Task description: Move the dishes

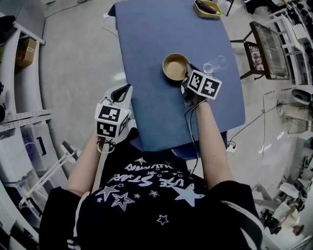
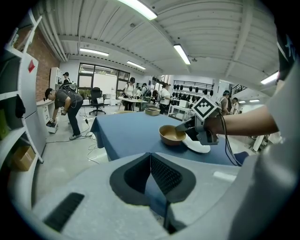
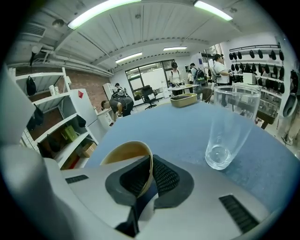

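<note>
A tan bowl sits in the middle of the blue table. My right gripper is shut on its near rim; in the right gripper view the rim of the bowl is pinched between the right gripper's two dark pads. The bowl also shows in the left gripper view with the right gripper on it. A clear glass stands to the right of the bowl, upright and empty. My left gripper hangs at the table's left front corner, shut on nothing.
A yellow-green dish with something dark in it rests at the table's far right corner. A dark chair and racks stand right of the table. White shelving lines the left. Cables run across the floor. People stand in the far room.
</note>
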Demonstrator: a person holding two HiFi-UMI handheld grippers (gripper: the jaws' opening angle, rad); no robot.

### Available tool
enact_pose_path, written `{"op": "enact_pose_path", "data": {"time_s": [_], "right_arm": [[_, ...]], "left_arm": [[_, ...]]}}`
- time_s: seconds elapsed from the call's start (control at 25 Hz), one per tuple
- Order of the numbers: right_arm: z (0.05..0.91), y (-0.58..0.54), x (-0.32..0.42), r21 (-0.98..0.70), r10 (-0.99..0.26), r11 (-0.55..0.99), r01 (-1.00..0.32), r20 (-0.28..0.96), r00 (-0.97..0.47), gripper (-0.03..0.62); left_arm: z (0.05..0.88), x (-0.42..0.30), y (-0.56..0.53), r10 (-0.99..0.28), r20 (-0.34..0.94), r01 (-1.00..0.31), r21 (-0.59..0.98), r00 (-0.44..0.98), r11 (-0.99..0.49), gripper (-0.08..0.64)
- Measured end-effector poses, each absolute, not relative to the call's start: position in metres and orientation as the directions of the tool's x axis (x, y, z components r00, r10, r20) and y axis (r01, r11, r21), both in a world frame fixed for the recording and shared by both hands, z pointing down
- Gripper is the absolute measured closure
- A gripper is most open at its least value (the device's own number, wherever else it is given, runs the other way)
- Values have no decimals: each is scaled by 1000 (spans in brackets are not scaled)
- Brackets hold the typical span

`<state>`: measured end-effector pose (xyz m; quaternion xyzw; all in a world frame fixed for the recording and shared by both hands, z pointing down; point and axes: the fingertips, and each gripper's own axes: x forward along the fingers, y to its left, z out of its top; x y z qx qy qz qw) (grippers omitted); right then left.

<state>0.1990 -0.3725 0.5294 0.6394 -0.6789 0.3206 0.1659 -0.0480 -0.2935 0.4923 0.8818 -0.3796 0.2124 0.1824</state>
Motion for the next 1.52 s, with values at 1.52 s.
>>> {"op": "enact_pose_path", "data": {"time_s": [1.52], "right_arm": [[456,-116,260,-190,-888,-223,-956,445,119,479]], "left_arm": [[456,68,-164,-352,422,-453,165,835,-876,540]]}}
